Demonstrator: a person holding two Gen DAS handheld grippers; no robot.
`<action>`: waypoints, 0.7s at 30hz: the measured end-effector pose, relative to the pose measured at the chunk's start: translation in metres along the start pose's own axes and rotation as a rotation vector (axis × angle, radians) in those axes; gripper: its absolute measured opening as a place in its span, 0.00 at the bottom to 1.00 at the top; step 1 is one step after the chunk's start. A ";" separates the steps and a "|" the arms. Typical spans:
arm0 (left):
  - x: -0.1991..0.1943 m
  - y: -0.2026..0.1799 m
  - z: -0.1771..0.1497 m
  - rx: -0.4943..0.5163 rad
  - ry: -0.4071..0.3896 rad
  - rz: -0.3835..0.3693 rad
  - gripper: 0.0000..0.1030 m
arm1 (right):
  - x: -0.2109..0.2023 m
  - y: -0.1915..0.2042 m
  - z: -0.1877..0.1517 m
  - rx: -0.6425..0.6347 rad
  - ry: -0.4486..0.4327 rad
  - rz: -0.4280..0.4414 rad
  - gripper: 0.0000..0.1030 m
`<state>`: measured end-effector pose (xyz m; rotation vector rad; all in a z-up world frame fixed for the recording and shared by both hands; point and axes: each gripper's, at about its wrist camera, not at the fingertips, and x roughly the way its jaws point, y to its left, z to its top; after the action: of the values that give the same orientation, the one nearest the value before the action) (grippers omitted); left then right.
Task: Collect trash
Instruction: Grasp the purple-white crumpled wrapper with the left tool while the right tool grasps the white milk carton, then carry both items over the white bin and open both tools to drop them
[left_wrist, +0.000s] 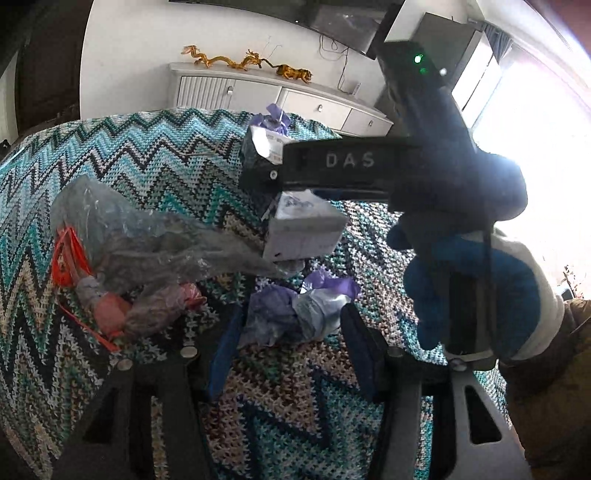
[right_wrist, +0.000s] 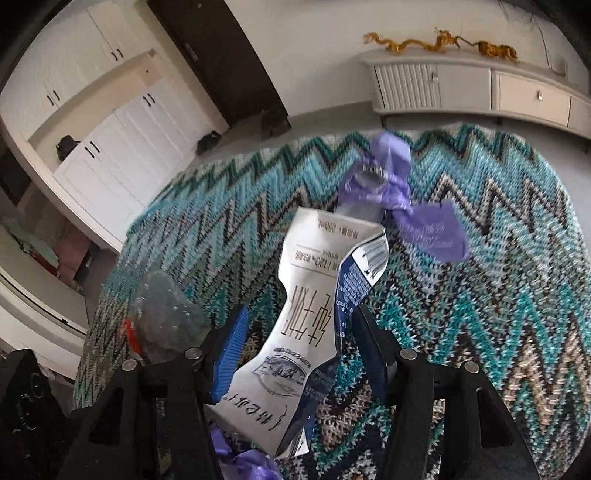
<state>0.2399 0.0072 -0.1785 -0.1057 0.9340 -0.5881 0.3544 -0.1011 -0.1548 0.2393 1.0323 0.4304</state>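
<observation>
Right gripper (right_wrist: 299, 350) pinching a crushed milk carton (right_wrist: 317, 295) above the zigzag blanket (right_wrist: 480, 295). Left gripper (left_wrist: 291, 332) spread around a purple wrapper (left_wrist: 295, 314) lying on that blanket, beside a clear trash bag (left_wrist: 140, 240).

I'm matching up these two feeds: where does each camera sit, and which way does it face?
Left wrist: on the left gripper, angled down at purple wrappers on the zigzag blanket; the right gripper's body and a blue-gloved hand show.
Right wrist: on the right gripper, angled down at the crushed milk carton between its fingers.
Shared: blanket, carton, clear plastic bag, white sideboard.
</observation>
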 end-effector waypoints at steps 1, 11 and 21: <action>0.000 0.000 0.000 0.001 0.000 0.000 0.43 | 0.000 -0.004 -0.001 0.015 -0.006 0.013 0.37; -0.010 -0.013 -0.007 0.020 -0.009 0.031 0.30 | -0.063 -0.025 -0.021 0.071 -0.140 0.013 0.35; -0.063 -0.044 -0.020 0.057 -0.061 0.059 0.30 | -0.179 -0.022 -0.083 0.086 -0.294 -0.014 0.35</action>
<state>0.1768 0.0058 -0.1303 -0.0443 0.8580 -0.5539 0.2085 -0.2030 -0.0658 0.3609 0.7645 0.3272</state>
